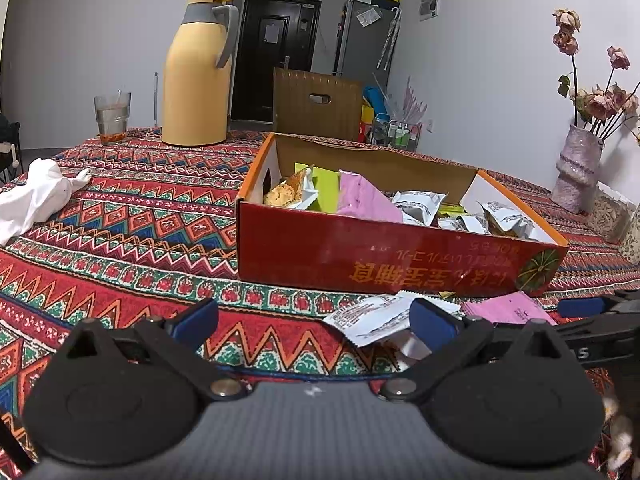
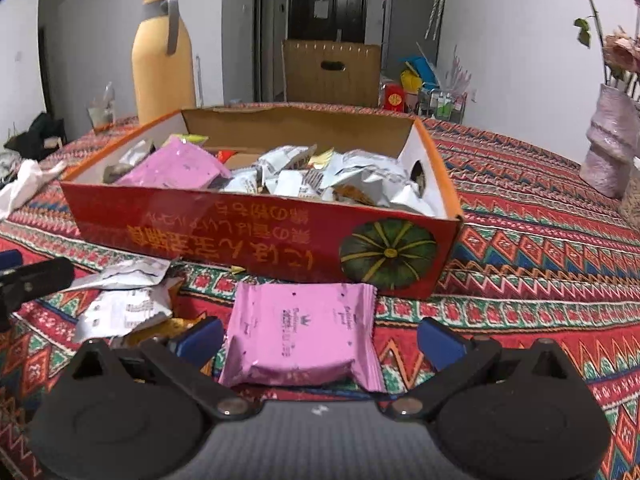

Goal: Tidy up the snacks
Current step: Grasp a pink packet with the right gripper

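A red cardboard box point(image 1: 400, 258) point(image 2: 256, 232) holds several snack packets, pink, white and green. A pink snack packet point(image 2: 300, 340) lies on the tablecloth in front of the box, between the open fingers of my right gripper point(image 2: 320, 340); it also shows in the left wrist view point(image 1: 508, 308). White snack packets point(image 1: 372, 318) point(image 2: 124, 300) lie beside it. My left gripper point(image 1: 316, 318) is open and empty, just left of the white packets, its right finger over them.
A yellow thermos jug point(image 1: 198, 76) and a glass of water point(image 1: 112, 118) stand at the far left of the table. A white cloth point(image 1: 36, 196) lies at the left. A vase of dried flowers point(image 1: 578, 168) stands at the right. The patterned tablecloth point(image 1: 140, 220) covers the table.
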Available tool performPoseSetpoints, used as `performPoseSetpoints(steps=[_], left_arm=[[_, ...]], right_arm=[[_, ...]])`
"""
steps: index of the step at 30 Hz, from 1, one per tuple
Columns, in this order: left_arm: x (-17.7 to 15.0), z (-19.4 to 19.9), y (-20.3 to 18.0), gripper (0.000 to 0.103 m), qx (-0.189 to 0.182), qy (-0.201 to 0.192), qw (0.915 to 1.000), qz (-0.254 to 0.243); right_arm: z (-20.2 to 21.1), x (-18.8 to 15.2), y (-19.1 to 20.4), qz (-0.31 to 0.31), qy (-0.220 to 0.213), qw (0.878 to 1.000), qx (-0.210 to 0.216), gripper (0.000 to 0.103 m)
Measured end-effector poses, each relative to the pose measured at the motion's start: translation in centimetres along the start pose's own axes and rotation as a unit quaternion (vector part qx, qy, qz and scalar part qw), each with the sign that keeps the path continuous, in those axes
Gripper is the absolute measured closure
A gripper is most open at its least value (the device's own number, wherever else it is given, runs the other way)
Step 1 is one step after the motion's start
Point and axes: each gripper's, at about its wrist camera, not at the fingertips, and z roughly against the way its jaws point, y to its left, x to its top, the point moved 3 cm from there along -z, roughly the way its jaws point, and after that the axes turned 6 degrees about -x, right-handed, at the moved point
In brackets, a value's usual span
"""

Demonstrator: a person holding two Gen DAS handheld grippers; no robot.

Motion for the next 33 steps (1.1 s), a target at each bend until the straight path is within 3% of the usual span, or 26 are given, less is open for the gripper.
performPoseSetpoints(steps=[4,12,17,33], left_arm=[[0.0,-0.1,0.1,0.000,-0.001,0.003,1.0000,0.003],[0.0,-0.2,0.1,0.000,-0.003,0.006,1.0000,0.005],[0.0,-0.2,0.1,0.000,-0.002,0.006,1.0000,0.005],[0.0,-0.3,-0.3,0.000,0.019,0.018,0.9996,-0.007]], right_arm=[[-1.0,0.1,0.8,0.006,0.008,1.000,0.004,0.001],[-0.8,-0.2,1.3,0.007,0.003,0.999,0.031,0.026],[-0.3,-0.3,1.6,0.017,-0.005,0.999,0.036,0.036],[3.4,-1.5,-1.3,-0.036,-0.052,0.998,0.028,0.038]])
